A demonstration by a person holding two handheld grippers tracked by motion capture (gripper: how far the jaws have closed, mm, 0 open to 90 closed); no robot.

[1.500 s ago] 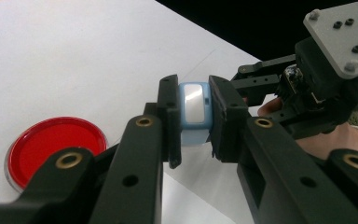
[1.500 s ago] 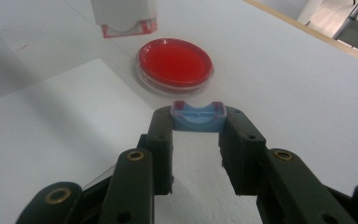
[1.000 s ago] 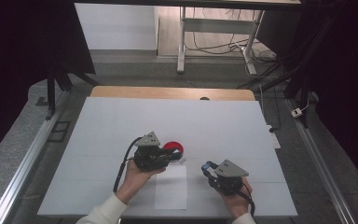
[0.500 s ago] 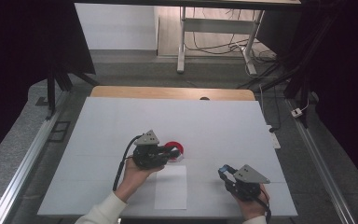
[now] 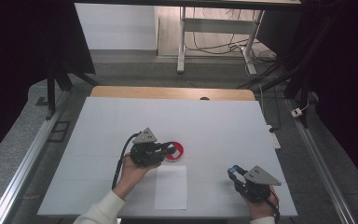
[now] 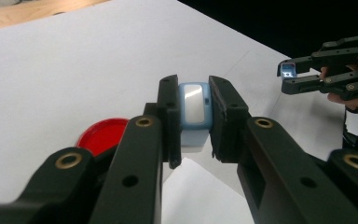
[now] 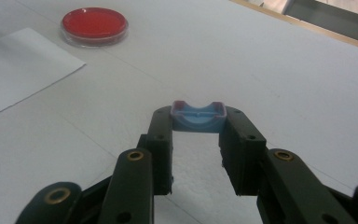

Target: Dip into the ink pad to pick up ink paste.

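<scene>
My left gripper (image 5: 168,149) (image 6: 194,93) is shut on a small light-blue block with a pale face (image 6: 194,114), held just above the table beside a red round dish (image 5: 176,151) (image 6: 101,135). At the front right, my right gripper (image 5: 233,172) (image 7: 198,122) is shut on a small blue scooped piece (image 7: 198,116) at its jaw tips, low over the white table. That right gripper (image 6: 290,75) also appears far off in the left gripper view. The red dish (image 7: 94,23) lies far to the upper left in the right gripper view.
A white sheet of paper (image 5: 170,186) (image 7: 14,65) lies near the front edge between the two hands. The white table top (image 5: 214,121) has a wooden strip (image 5: 168,92) along its far edge. Metal rails run along both sides.
My right gripper has moved right and nearer the front edge, away from the paper, still holding the blue piece. The left gripper has stayed by the red dish.
</scene>
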